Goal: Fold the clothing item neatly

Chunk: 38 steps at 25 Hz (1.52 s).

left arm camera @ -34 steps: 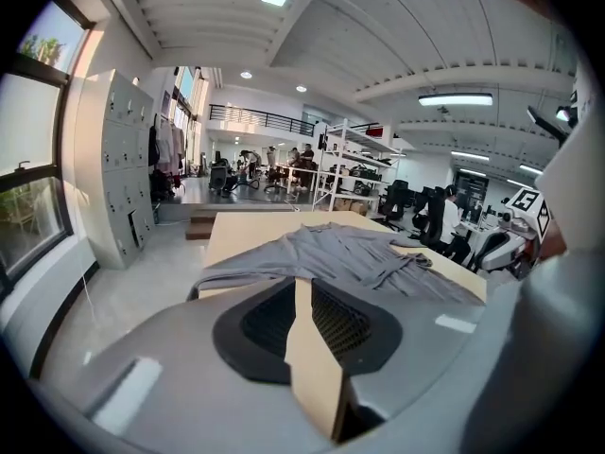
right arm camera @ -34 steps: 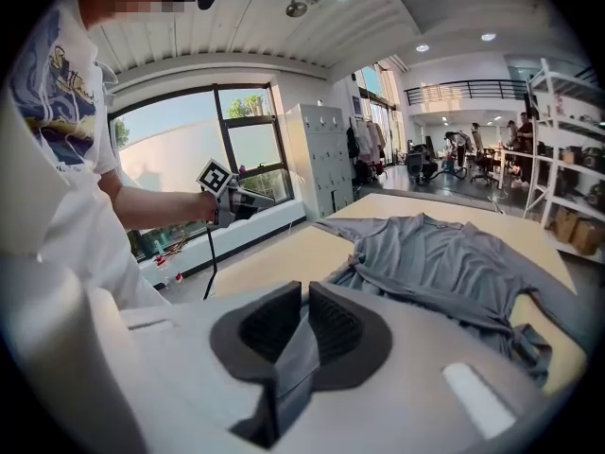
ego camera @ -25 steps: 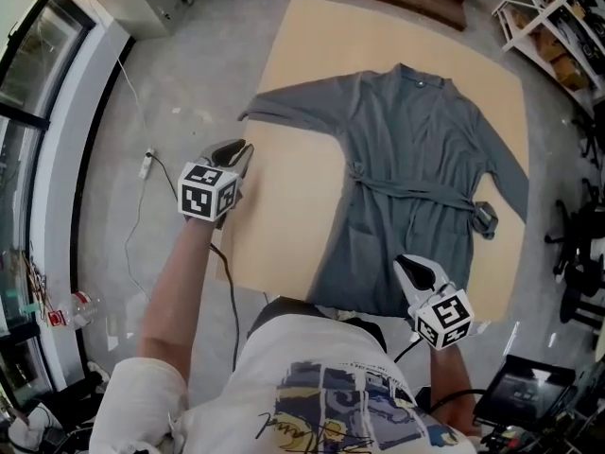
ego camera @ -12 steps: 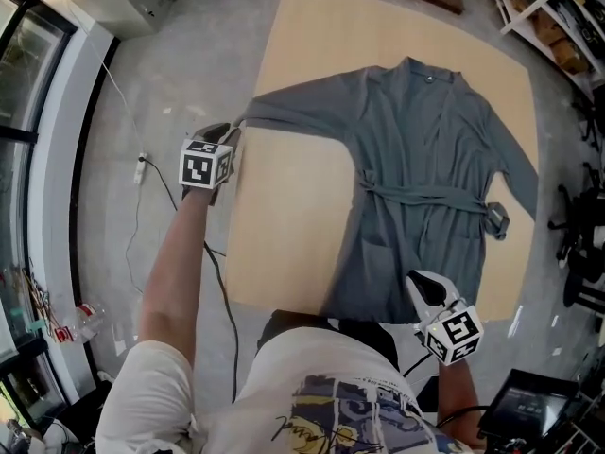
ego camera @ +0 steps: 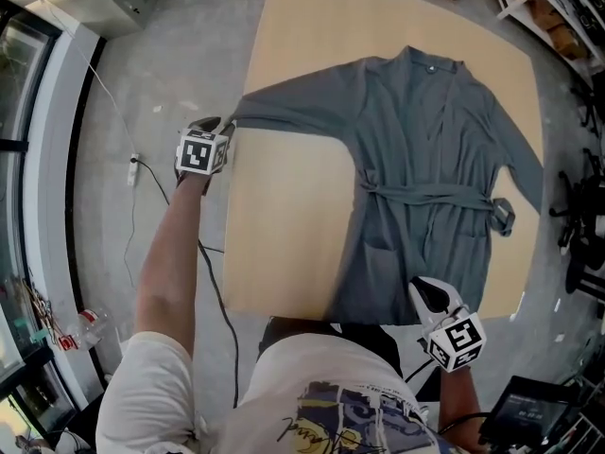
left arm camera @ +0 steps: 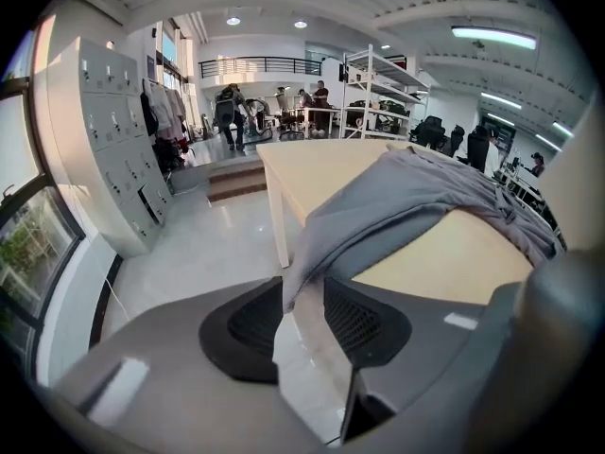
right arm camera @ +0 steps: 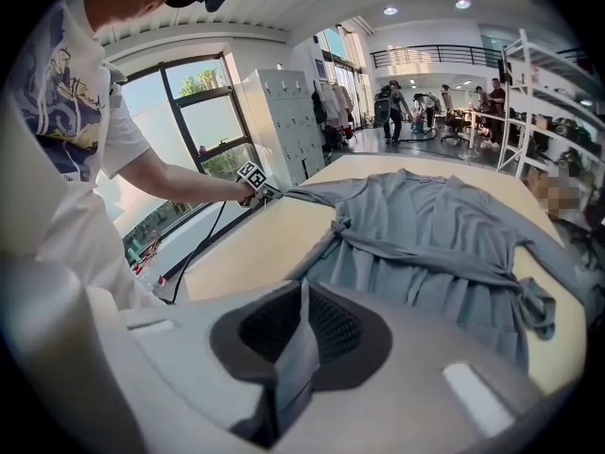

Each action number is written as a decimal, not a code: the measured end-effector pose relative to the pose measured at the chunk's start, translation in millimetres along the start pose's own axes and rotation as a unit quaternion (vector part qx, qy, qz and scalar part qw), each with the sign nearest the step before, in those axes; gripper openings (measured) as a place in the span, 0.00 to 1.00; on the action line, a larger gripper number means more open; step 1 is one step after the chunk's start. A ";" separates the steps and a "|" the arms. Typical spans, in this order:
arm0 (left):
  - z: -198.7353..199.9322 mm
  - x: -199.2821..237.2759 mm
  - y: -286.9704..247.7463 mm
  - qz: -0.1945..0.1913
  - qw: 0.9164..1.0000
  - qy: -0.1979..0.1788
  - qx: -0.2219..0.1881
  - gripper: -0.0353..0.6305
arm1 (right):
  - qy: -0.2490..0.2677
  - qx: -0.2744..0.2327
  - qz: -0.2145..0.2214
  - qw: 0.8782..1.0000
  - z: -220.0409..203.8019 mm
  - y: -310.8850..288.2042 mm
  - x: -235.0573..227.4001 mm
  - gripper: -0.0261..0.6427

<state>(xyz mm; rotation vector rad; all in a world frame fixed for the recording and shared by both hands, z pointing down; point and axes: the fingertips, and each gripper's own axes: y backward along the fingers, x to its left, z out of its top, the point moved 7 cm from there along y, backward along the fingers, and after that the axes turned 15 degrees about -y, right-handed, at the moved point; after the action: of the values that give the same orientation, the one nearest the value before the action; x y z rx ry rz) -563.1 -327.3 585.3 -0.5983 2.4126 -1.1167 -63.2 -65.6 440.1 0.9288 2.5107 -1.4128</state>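
Robe (ego camera: 425,159) flat on table (ego camera: 284,216)

The pale wooden desk (ego camera: 284,216) stands on a grey concrete floor (ego camera: 170,83), where a white power strip (ego camera: 133,168) lies on its thin cord off the desk's left side. A grey robe (ego camera: 425,159) lies spread open-side up on the right half of the desk, collar toward the far edge and hem at the near edge, its belt (ego camera: 425,195) tied across the waist. One sleeve stretches across to the left edge, the cuff hanging just over it, and the other lies along the right side.
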 end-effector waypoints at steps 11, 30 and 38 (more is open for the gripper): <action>-8.3 4.8 -37.9 -0.009 0.998 -0.051 0.036 0.27 | -0.017 0.012 -0.009 1.000 -8.3 -4.7 -9.6 0.06; 26.8 21.8 28.0 0.077 0.996 -0.049 -0.013 0.08 | -0.025 -0.022 -0.004 0.999 -15.7 12.6 -4.5 0.06; 78.0 5.9 67.5 0.133 0.989 -0.051 -0.049 0.08 | -0.031 -0.048 0.000 0.998 -31.3 38.3 -23.7 0.06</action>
<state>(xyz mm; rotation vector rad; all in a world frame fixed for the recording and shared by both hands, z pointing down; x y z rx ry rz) -540.5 -338.2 485.0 -0.3416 2.3825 -0.8417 -16.7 -36.5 438.3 0.8543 2.5076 -1.2886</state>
